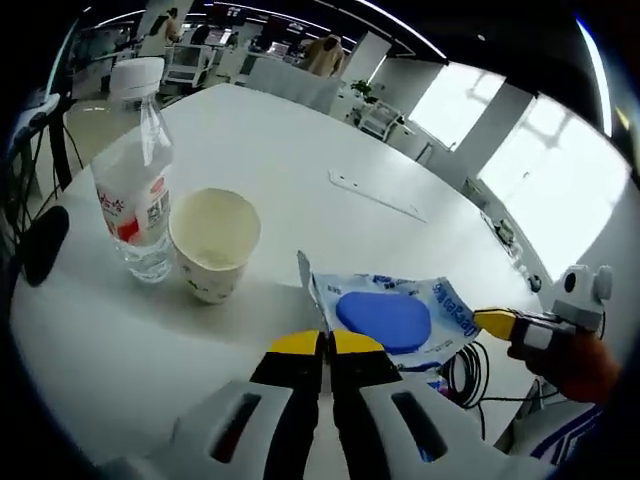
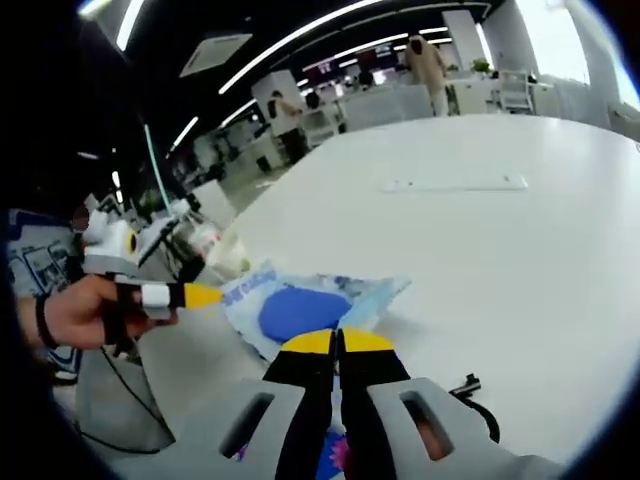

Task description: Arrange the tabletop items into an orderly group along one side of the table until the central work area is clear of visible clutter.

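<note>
A: Where is the packet?
B: The blue-and-white packet (image 1: 395, 318) lies flat on the white worktop (image 1: 300, 170), near the edge, with a dark blue oval printed on it. In the left gripper view the left gripper (image 1: 327, 343) has its yellow-tipped jaws pressed together at the packet's near corner, and that corner stands up a little from the surface.

A: Clamped on it, then?
B: I cannot tell whether the film is actually between the tips; they look closed with no gap. In the right gripper view the right gripper (image 2: 337, 341) also has its jaws together, tips at the packet's (image 2: 310, 305) edge, and again the grip itself is hidden.

A: And the other things?
B: A clear water bottle (image 1: 137, 190) with a white cap and a red-and-white label stands upright, and a cream paper cup (image 1: 213, 243) stands open just beside it (they look close to touching). Both are well apart from the packet. A thin white strip (image 1: 376, 196) lies farther out on the worktop. A black cable (image 1: 462, 372) hangs by the edge.

A: Anyone about?
B: A hand (image 2: 75, 312) holds the left gripper, seen from the right gripper view.
</note>
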`<action>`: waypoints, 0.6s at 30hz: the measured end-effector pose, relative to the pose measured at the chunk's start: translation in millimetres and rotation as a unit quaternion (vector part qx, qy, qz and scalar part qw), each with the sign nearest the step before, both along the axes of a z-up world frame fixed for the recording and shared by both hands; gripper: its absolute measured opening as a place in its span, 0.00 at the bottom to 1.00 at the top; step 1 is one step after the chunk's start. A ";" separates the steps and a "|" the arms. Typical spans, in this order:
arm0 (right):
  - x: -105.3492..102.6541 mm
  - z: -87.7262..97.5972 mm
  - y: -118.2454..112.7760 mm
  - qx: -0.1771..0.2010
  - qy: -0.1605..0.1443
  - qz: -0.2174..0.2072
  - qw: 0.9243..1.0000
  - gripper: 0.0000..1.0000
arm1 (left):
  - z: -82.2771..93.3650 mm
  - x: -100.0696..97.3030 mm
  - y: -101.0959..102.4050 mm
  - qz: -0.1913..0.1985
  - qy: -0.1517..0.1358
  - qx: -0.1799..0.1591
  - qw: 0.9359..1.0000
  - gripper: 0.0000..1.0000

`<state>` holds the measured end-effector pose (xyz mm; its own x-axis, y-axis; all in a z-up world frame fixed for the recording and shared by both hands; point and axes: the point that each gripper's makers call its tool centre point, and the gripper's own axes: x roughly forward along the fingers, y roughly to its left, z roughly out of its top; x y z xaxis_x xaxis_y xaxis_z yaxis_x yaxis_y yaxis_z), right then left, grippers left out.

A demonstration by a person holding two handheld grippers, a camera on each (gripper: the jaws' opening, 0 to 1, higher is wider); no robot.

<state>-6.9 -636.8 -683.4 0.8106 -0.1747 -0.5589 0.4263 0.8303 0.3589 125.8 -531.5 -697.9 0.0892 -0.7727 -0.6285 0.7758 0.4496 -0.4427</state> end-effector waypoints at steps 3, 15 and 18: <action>8.6 -3.8 -4.0 0.003 0.000 0.000 1.000 0.00 | -2.8 7.7 0.5 0.015 0.003 -0.001 1.000 0.00; 27.5 -28.0 -4.9 0.021 0.017 -0.002 1.000 0.00 | -29.3 20.4 7.1 0.051 0.017 0.022 0.998 0.00; 23.6 -33.2 -4.7 0.029 0.021 -0.009 0.999 0.00 | -35.8 25.1 7.3 0.065 0.030 0.021 0.997 0.00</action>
